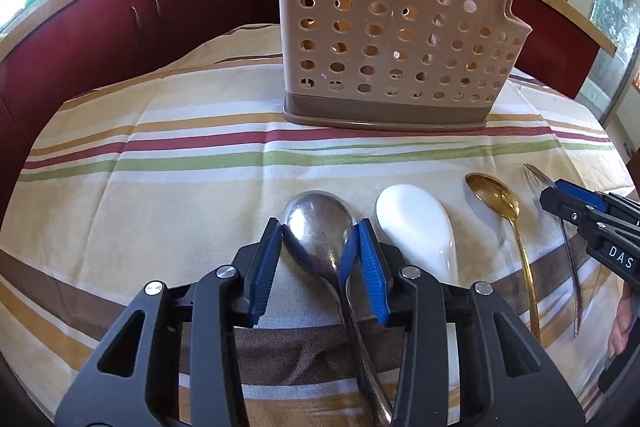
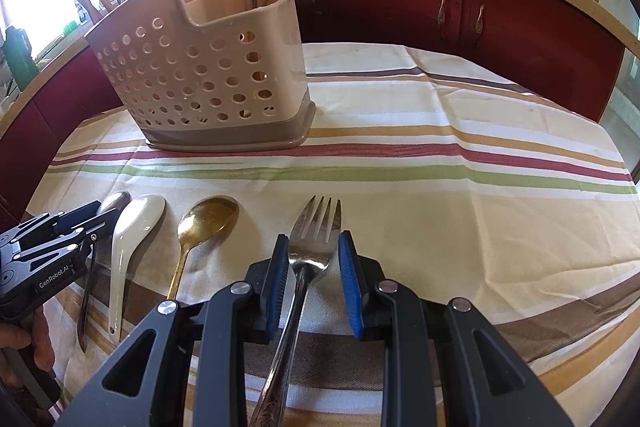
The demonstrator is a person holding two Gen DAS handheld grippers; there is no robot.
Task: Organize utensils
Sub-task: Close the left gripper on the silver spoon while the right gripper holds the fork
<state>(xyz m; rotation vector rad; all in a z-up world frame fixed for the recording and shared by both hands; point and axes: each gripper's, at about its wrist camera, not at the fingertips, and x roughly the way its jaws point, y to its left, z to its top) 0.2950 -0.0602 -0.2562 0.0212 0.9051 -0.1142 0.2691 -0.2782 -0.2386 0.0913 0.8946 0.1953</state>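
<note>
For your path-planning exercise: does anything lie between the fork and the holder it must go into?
Nothing visible does. Between the fork, framed by the open right claw, and the holder lies only bare striped cloth. The spoons sit off to the fork's left.

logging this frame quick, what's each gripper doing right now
left gripper: open, jaws either side of the large steel spoon on the cloth.
right gripper: open, jaws either side of the steel fork.

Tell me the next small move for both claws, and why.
Probably close both. The left claw straddles the steel spoon and the right claw straddles the fork, both open, both utensils flat on the cloth. The caddy waits behind.
</note>
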